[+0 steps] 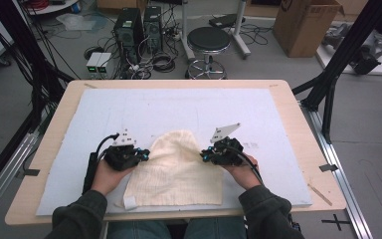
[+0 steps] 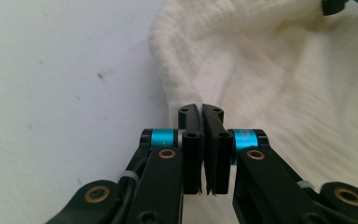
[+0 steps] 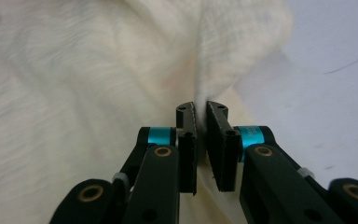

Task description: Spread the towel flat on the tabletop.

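Cream cloth [image 1: 176, 172] lies at the near middle of the surface [image 1: 278, 99], hem toward the near edge. Left claw [image 2: 202, 111] clamped on the cloth's left edge. Right claw [image 3: 201, 108] pinches a raised fold at its right edge.

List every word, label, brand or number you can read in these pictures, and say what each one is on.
No text can be read.
The white tag at the cream cloth's near corner is too small to read.
Faint marks on the white mat beside the right gripper are too blurred to read.
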Motion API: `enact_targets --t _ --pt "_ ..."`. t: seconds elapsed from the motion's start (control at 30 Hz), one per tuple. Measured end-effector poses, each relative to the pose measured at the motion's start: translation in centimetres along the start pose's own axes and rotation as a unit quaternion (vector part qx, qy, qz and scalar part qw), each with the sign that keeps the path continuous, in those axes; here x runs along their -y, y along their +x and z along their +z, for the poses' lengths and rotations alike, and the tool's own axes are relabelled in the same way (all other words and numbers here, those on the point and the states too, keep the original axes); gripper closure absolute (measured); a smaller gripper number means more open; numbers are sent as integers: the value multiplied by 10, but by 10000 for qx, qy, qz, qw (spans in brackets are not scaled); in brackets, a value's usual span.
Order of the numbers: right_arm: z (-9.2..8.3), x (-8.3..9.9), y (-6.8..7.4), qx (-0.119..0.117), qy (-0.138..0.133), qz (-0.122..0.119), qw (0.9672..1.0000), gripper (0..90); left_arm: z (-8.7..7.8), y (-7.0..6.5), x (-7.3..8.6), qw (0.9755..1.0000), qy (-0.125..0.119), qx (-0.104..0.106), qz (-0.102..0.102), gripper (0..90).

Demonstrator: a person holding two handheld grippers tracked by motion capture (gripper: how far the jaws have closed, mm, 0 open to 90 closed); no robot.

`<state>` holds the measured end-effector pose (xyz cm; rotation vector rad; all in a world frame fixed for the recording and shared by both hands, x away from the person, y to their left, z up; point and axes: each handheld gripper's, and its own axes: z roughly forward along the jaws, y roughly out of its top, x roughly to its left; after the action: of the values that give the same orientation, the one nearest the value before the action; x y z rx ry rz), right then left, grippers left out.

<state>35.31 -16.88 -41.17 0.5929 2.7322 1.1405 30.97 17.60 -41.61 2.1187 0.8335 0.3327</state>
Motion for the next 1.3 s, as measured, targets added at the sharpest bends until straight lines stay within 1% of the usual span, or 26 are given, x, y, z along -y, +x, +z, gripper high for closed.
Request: enact_targets --t 0.03,0.07,0.1,0.17,0.2,0.23,0.27,0.33,0.4,0.43,0.47,0.53,0.63,0.73,0.77,0.8,0.83,0.87,0.9,0.97,1.07,1.13,1.17,1.23,1.27,1.3 --pt "3 4 9 -289 49 -34 9996 776 -3 -5 6 10000 -13 67 30 860" --pt "3 4 9 -289 49 -34 9996 776 -7 -8 11 9998 -23 197 -8 860" --pt "4 5 14 -299 113 -116 9994 770 -9 -11 16 9993 -38 361 -49 858" --pt "5 6 22 -484 156 -182 9985 744 -12 -16 25 9975 36 702 4 838" --pt "4 6 26 -562 135 -225 9981 737 -12 -17 27 9960 61 891 -7 783" --pt "1 6 29 -636 99 -274 9976 720 -14 -18 28 9940 92 1088 -18 683" --pt "-4 4 32 -855 -60 -217 9961 685 -16 -17 28 9932 30 1167 23 621" --pt "-7 3 33 -874 -107 -247 9958 675 -20 -15 25 9922 -141 1242 -30 591" --pt "-13 0 33 -796 -117 -330 9962 661 -24 -9 19 9927 -341 1149 -158 544" --pt "-16 -1 31 -736 -132 -339 9966 660 -24 -6 17 9922 -427 1147 -238 522" --pt "-19 -3 28 -672 -193 -307 9971 661 -24 -3 15 9921 -492 1112 -295 522" --pt "-25 -4 18 -583 -344 -130 9976 663 -21 4 10 9943 -502 869 -366 512" --pt "-27 -7 2 -360 -453 -7 9983 671 -16 15 6 9946 -613 645 -527 502" --pt "-24 -10 -13 -241 -512 182 9982 671 -11 26 3 9936 -717 345 -798 509" --pt "-20 -13 -21 -125 -480 240 9985 667 -9 30 3 9930 -710 275 -904 506" --pt "-20 -13 -21 -125 -480 240 9985 667 -7 34 3 9926 -702 183 -972 506" --pt "-19 -14 -24 -1 -493 233 9985 664 -4 37 4 9919 -676 49 -1071 501" --pt "-17 -15 -32 138 -532 347 9979 639 -2 40 4 9918 -588 -26 -1137 451" --pt "-17 -15 -32 138 -532 347 9979 639 1 44 5 9910 -566 -61 -1214 451" --pt "-14 -13 -40 286 -474 492 9972 623 4 49 6 9896 -561 -204 -1308 446" --pt "-5 -7 -56 318 -349 803 9957 563 10 57 8 9851 -662 -181 -1577 422" --pt "2 -4 -63 310 -253 982 9944 528 15 62 9 9826 -665 -55 -1735 411" --pt "5 -3 -66 270 -263 1059 9937 519 17 63 8 9817 -672 49 -1783 410" --pt "10 -2 -70 142 -355 1177 9923 520 19 64 3 9814 -692 113 -1786 411" --pt "12 -3 -71 126 -361 1196 9921 537 19 64 0 9806 -777 196 -1791 421" --pt "15 -3 -71 102 -335 1166 9926 562 18 64 -2 9785 -881 271 -1845 439"
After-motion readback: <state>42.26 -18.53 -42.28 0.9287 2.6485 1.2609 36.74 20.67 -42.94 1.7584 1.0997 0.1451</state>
